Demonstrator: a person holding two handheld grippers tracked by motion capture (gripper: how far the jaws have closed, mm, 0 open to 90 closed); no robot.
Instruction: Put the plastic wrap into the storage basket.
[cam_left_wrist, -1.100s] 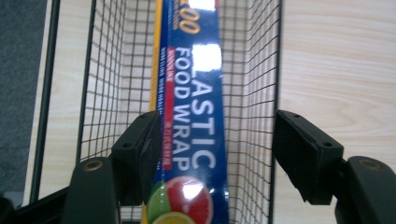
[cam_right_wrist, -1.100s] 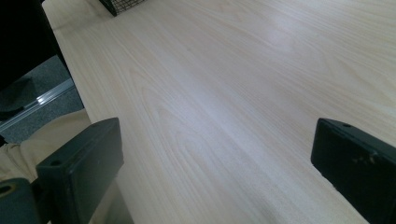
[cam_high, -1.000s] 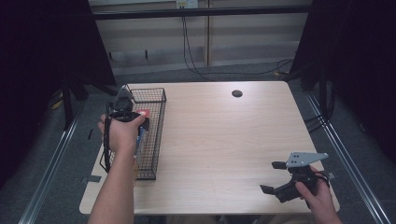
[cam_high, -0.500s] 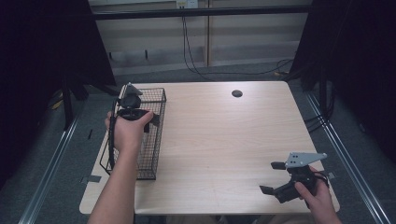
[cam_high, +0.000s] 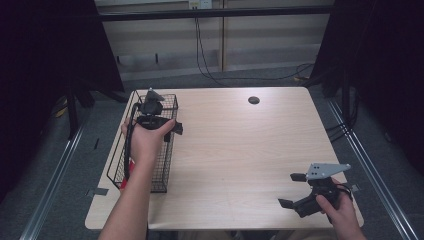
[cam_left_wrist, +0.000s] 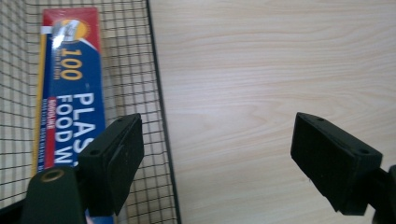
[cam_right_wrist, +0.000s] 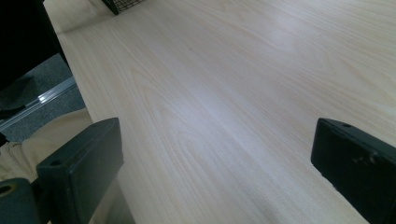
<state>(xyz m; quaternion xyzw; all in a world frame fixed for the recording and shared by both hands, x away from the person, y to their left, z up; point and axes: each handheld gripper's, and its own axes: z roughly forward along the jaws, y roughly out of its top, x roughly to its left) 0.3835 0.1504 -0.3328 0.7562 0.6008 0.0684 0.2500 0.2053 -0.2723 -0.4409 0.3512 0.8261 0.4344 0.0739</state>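
A black wire basket (cam_high: 169, 165) stands along the table's left edge. In it lies a long blue and red box of plastic food wrap (cam_left_wrist: 70, 93), its red end (cam_high: 131, 167) showing beside the forearm. My left gripper (cam_high: 170, 129) hovers above the basket's right wall (cam_left_wrist: 159, 107). Its jaws have just been opening and stand apart with nothing between them (cam_left_wrist: 217, 123). One jaw is over the box, the other over bare table. My right gripper (cam_high: 291, 190) rests low at the table's near right corner, open and holding nothing (cam_right_wrist: 217, 135).
The light wooden table (cam_high: 240, 150) has a small dark cable hole (cam_high: 253, 100) near its far edge. Dark curtains flank both sides, and cables run across the floor behind. A corner of the basket (cam_right_wrist: 122, 4) shows far off in the right gripper view.
My left hand has moved toward the basket's far end and its jaws have spread. The box that was at the jaws a second ago now lies in the basket. The right hand has stayed put.
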